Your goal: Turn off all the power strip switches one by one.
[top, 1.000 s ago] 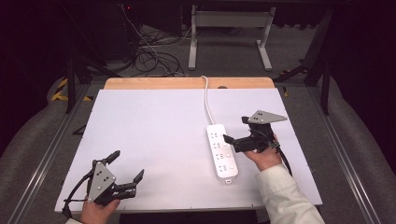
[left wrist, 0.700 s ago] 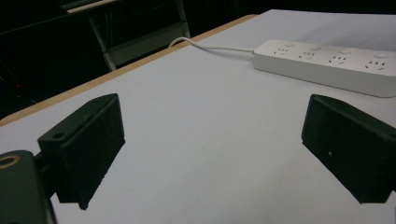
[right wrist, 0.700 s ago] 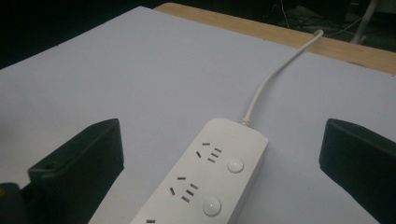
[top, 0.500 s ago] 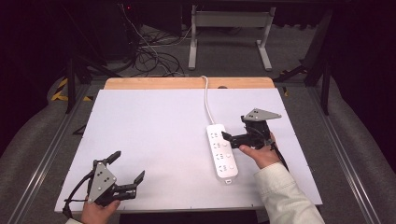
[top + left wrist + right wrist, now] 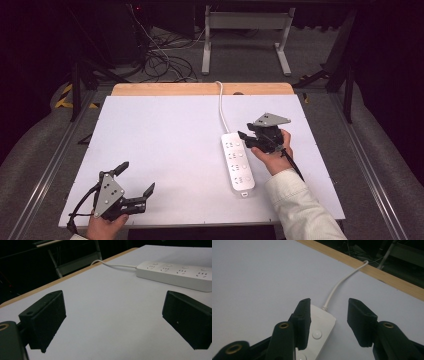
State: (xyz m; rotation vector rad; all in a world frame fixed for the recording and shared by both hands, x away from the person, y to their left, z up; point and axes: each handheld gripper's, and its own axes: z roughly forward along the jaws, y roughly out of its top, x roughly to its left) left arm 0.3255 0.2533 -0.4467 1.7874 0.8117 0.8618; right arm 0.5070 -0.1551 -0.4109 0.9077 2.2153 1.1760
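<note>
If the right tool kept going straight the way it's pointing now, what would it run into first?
Most likely the power strip. The right tool points over the strip's cord end; its jaws have just been closing, one over the strip's top, the other over bare table beside it. Depth is unclear; any higher and it would pass over the cord.

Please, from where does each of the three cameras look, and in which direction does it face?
High view: sits above the person's side, faces forward and down on the white table; shows both forearms, the left gripper and the right gripper.
Left gripper view: rides on the left gripper, looks low across the table toward the power strip; its two jaws stand wide apart.
Right gripper view: rides on the right gripper, looks down at the strip's cable end; its jaws have just been closing.
Shared: all show the power strip and its white cable.
</note>
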